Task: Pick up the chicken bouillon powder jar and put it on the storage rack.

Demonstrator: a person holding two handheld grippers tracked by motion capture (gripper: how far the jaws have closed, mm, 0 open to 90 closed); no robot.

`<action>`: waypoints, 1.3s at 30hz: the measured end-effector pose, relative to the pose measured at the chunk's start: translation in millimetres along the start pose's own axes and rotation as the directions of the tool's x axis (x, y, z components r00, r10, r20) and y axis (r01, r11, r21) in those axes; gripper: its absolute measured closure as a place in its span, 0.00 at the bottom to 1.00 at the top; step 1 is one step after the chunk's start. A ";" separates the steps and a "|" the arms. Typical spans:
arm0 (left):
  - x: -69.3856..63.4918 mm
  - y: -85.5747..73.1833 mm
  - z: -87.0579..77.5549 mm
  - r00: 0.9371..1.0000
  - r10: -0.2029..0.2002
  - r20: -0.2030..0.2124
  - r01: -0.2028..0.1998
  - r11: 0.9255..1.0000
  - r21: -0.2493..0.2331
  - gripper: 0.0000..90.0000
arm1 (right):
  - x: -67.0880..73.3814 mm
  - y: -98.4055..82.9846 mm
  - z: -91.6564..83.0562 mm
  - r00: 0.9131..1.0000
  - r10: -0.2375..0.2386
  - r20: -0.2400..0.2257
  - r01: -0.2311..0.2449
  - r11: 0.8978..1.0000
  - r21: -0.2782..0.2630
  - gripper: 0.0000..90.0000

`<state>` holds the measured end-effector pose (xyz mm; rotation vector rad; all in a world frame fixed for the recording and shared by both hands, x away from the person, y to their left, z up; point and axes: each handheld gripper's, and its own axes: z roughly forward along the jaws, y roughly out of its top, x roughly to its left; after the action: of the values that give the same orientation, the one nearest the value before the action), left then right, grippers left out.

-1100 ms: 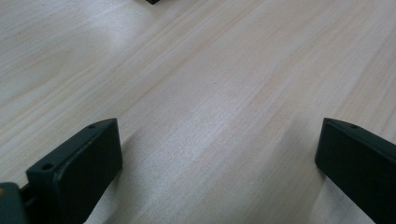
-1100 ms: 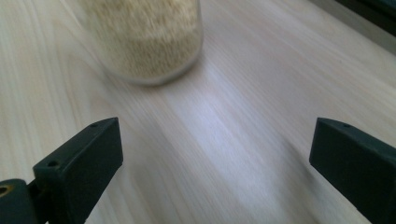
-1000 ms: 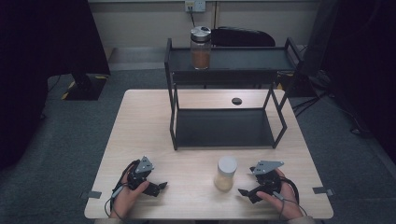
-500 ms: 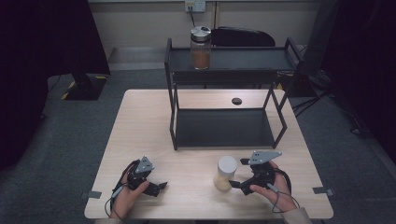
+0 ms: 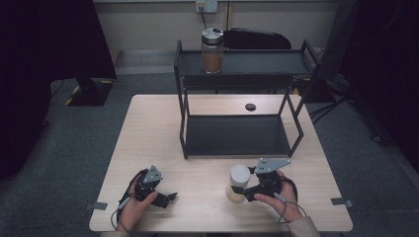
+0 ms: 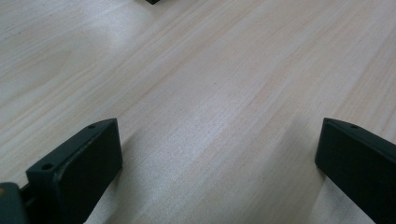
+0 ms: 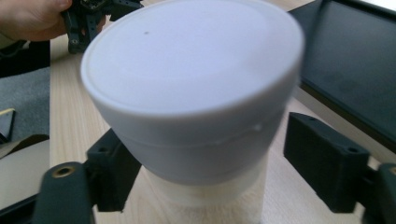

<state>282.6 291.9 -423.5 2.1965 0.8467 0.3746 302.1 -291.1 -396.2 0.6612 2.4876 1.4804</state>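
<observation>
Left gripper (image 5: 165, 197) rests near the table's (image 5: 148, 128) near-left edge, jaws spread wide over bare wood. To the right, the white-lidded jar (image 5: 239, 182) stands near-centre; the right gripper (image 5: 247, 190) has just been closing around it, pads seemingly touching, though blur makes that unclear.

Laboratory or test room, indicated by a bare wooden table (image 5: 148, 128), black metal shelf (image 5: 237, 133), grey carpet (image 5: 64, 163), wall socket (image 5: 206, 6) and dark curtains (image 5: 44, 44).

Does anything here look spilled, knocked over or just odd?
Nothing stands out. The white-lidded jar stands upright on the table between the right gripper fingers, which have just been closing. The other jar stands upright on the rack.
</observation>
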 end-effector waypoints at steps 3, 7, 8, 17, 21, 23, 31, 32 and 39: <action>0.1 0.1 0.0 1.000 0.001 0.000 -0.001 1.000 0.001 0.00 | -0.4 0.0 3.1 1.000 -0.016 -0.012 0.016 1.000 -0.008 0.33; 0.0 0.0 0.0 1.000 0.000 0.000 0.000 1.000 0.000 0.00 | 2.2 2.3 6.3 0.999 -0.043 -0.005 0.043 0.999 -0.011 0.37; 0.0 0.0 0.0 1.000 0.000 0.000 0.000 1.000 0.000 0.00 | 3.1 4.3 6.5 0.999 -0.053 -0.001 0.053 0.999 -0.004 0.38; 0.1 0.1 0.0 1.000 0.000 0.000 0.000 1.000 0.000 0.00 | 5.2 9.2 8.2 0.999 -0.023 0.038 0.022 1.000 0.005 0.38; 0.1 0.2 0.0 1.000 0.000 0.000 0.000 1.000 0.001 0.00 | 3.8 11.0 4.5 0.997 0.005 0.072 -0.005 1.000 0.004 0.38; 0.1 0.2 0.0 1.000 0.000 0.001 0.000 1.000 0.001 0.00 | 3.1 14.5 1.1 0.995 0.017 0.093 -0.018 1.000 0.010 0.38; 0.0 0.2 -0.1 1.000 0.000 0.000 0.000 1.000 0.001 0.00 | -6.0 29.9 -13.6 0.987 0.039 0.154 -0.041 0.999 0.011 0.38; 0.0 0.2 -0.1 1.000 0.000 0.000 0.000 1.000 0.001 0.00 | -7.5 32.0 -15.0 0.987 0.041 0.157 -0.043 0.999 0.010 0.38; 0.0 0.1 0.0 1.000 0.000 0.000 0.000 1.000 0.001 0.00 | -16.6 46.5 -21.5 0.985 0.049 0.166 -0.049 0.999 -0.004 0.38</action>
<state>282.6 291.8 -423.4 2.1970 0.8470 0.3741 322.2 -296.7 -346.6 0.8159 2.3628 1.3798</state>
